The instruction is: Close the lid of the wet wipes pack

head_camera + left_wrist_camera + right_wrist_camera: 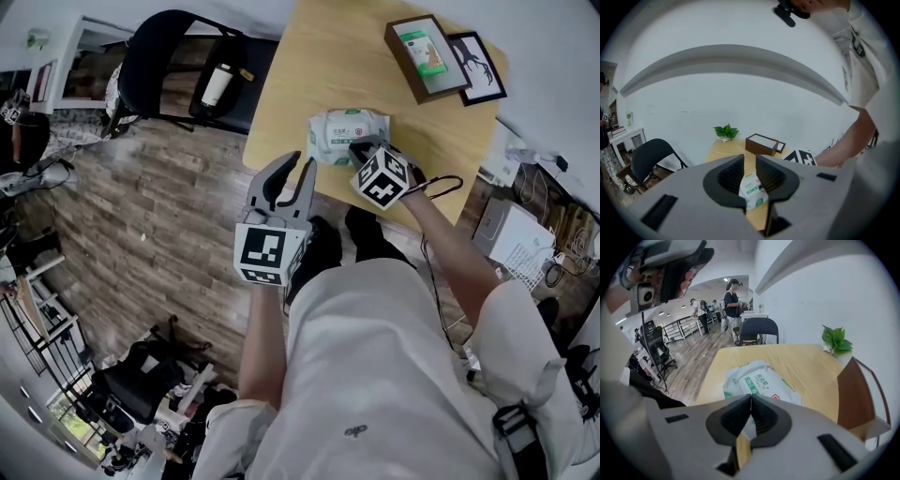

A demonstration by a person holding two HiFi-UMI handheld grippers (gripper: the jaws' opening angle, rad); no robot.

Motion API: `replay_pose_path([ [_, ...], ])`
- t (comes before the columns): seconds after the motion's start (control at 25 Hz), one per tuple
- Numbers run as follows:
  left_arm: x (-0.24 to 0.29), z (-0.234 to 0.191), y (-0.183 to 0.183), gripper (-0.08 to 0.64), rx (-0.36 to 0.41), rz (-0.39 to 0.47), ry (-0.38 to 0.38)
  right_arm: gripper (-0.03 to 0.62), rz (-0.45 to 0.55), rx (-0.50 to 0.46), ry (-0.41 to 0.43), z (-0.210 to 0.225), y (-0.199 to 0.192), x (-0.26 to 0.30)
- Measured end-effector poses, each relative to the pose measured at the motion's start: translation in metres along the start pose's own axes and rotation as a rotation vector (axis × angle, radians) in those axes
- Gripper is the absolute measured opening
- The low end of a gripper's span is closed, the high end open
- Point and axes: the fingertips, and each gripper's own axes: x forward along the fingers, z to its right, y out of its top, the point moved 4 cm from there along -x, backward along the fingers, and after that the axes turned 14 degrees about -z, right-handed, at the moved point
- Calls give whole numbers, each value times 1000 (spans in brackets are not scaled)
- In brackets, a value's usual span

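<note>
**Item:** wet wipes pack (347,131), white with green print, flat on the wooden table (309,56) and close to its 6 o'clock edge in the head view.

**Right gripper** (356,148): at the pack's 5 o'clock corner, angled down. Its jaws are pressed together with nothing between them, and the tips sit at or on the pack's top.

**Left gripper** (298,169): at the pack's 8 o'clock, just off the table edge and apart from the pack. Its jaws stand a narrow gap apart and hold nothing; the pack shows beyond the gap.

**Other contents:** brown box frame (427,56) and black picture frame (478,67) at the pack's 2 o'clock, black chair (178,56) at its 10 o'clock.

**Task status:** in the right gripper view the lid panel appears to lie flat, so the closing looks done or nearly done. Whether the lid has latched cannot be told. Probably left: a firm press, then lifting away.
</note>
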Motion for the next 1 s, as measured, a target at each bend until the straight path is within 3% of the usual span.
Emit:
replay_pose_path([
  [0.2, 2, 2, -3, 78, 21, -9, -32, 2, 39, 80, -3, -1, -4, -15],
  [0.52, -7, 5, -14, 78, 89, -6, -118, 0, 96, 221, -78, -9, -5, -54],
  [1.0, -70, 0, -53, 66, 195, 62, -256, 0, 183, 443, -225, -94, -12, -116],
])
